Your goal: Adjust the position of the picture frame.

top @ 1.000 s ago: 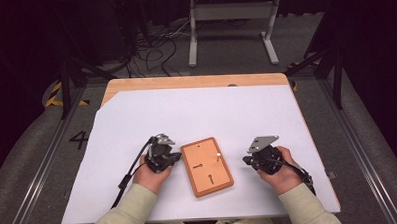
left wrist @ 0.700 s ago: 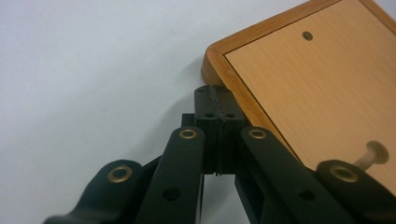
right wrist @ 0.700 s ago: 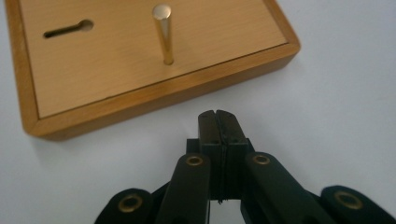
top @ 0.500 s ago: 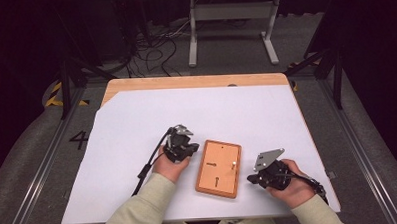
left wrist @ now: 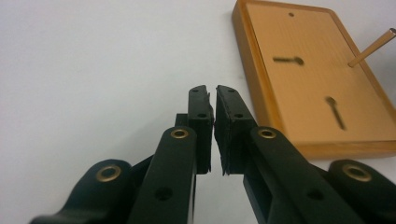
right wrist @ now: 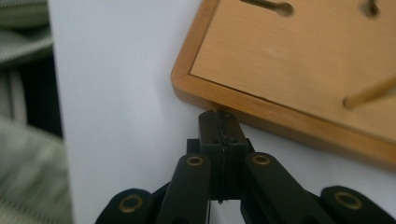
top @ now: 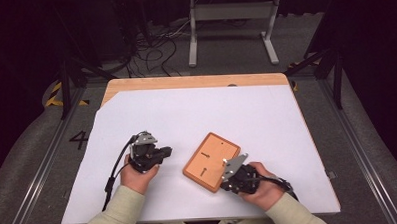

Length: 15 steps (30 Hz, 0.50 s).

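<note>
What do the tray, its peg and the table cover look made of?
The tray looks like wood with a smooth orange-brown varnish: faint grain shows and the raised rim catches light. The thin peg standing in it seems wooden too, pale and matte. The table cover reads as white paper or thin card, flat and dull, though that is uncertain.

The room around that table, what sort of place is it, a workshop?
More likely a lab or recording studio than a workshop: a white-covered table stands amid dark surroundings, loose cables lie on the floor behind, and a wooden board lies alone as the test piece.
</note>
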{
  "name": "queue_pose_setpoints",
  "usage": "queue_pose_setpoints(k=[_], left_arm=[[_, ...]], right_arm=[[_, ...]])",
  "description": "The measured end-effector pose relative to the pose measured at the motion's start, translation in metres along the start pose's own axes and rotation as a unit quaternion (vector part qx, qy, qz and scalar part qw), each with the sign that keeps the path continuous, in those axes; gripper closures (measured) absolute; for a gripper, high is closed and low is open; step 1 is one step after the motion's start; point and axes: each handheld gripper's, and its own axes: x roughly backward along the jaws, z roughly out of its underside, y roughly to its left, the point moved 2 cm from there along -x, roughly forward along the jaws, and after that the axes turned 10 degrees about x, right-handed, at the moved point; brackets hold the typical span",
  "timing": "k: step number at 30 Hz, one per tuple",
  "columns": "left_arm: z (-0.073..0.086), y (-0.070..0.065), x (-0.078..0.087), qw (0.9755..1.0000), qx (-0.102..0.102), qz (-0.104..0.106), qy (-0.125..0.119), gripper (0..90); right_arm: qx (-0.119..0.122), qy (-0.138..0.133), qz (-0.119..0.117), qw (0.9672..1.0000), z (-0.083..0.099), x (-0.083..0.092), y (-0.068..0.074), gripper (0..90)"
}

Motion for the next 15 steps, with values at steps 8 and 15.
queue_pose_setpoints(k=[8,15], left_arm=[[0.004,0.007,0.005,0.9999,0.011,-0.003,-0.004,84.9],[0.004,0.007,0.007,0.9999,0.01,0.0,-0.01,83.4]], right_arm=[[-0.007,-0.012,0.045,0.9989,-0.05,-0.036,-0.037,90.0],[-0.043,-0.102,0.05,0.9926,-0.052,0.026,-0.077,90.0]])
